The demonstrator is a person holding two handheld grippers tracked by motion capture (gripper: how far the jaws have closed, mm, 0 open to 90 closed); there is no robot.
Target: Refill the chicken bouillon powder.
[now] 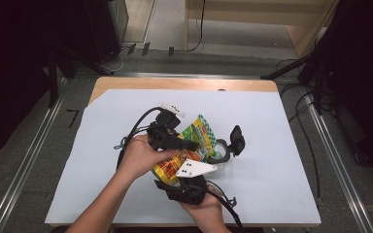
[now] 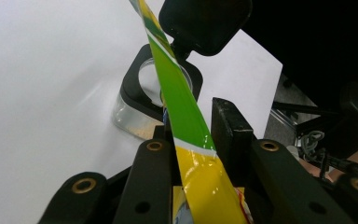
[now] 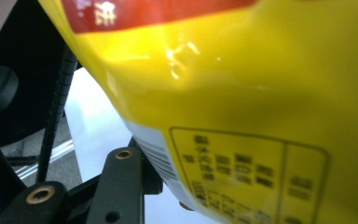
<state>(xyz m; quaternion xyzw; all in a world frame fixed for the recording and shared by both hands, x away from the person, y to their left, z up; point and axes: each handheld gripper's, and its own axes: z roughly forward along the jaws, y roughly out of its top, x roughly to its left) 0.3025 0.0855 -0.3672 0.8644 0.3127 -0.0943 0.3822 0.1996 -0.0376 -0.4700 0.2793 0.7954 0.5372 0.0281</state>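
A yellow and green snack bag [image 1: 200, 132] hangs above the white sheet between my two grippers. My left gripper [image 1: 187, 144] comes in from the left, and in the left gripper view the bag [image 2: 179, 93] runs edge-on between its jaws [image 2: 191, 123] and touches both. My right gripper [image 1: 174, 177] holds the bag's yellow lower end from below; in the right gripper view the bag [image 3: 261, 93] lies close against the lens and rests on the one jaw in sight. Just beyond the bag stands a clear jar with a black rim [image 1: 219, 155], its black lid [image 1: 236, 140] flipped up.
A white sheet [image 1: 272, 145] covers most of the wooden table. In the left gripper view the jar [image 2: 140, 93] and its raised lid [image 2: 205, 23] sit right behind the bag. Cables trail from both grippers toward the table's near edge.
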